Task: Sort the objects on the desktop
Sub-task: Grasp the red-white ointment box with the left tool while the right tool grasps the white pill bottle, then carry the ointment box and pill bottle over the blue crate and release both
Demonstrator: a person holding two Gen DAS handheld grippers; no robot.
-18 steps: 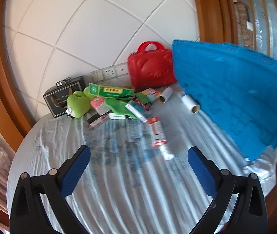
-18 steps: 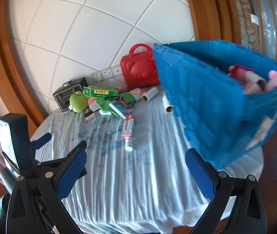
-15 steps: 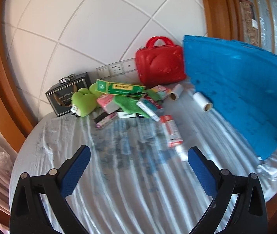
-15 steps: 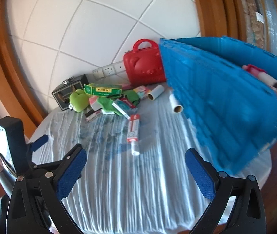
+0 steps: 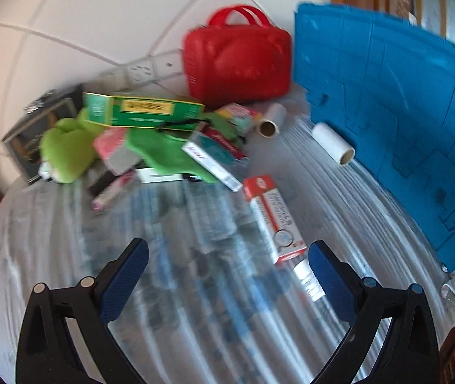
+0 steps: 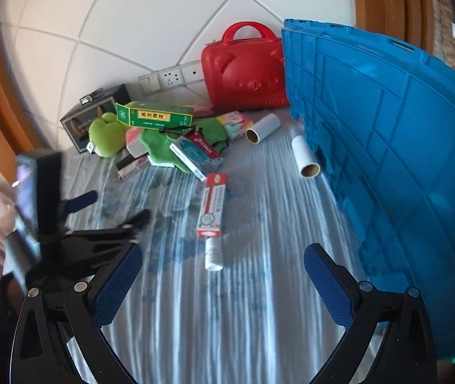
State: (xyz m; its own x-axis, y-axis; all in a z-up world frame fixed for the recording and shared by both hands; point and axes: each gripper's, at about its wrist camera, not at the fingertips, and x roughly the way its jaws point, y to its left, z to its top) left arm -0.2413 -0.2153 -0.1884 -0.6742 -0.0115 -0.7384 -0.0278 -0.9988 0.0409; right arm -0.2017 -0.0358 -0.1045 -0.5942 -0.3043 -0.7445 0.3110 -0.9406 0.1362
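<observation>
Against a white tiled wall, on the cloth-covered table (image 6: pixel 259 304), the left claw (image 5: pixel 227 275) hangs wide and empty, nearer than the equally wide right claw (image 6: pixel 222 275) to the red-and-white box (image 5: pixel 272 217), whose long axis runs away toward the far-edge clutter beside the blue crate (image 6: pixel 403 160).

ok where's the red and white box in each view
Left wrist: red and white box lies right of centre, its near end just beyond the right fingertip.
Right wrist: the box lies mid-frame, a white tube at its near end.
Shared landmark: red case at the wall.
</observation>
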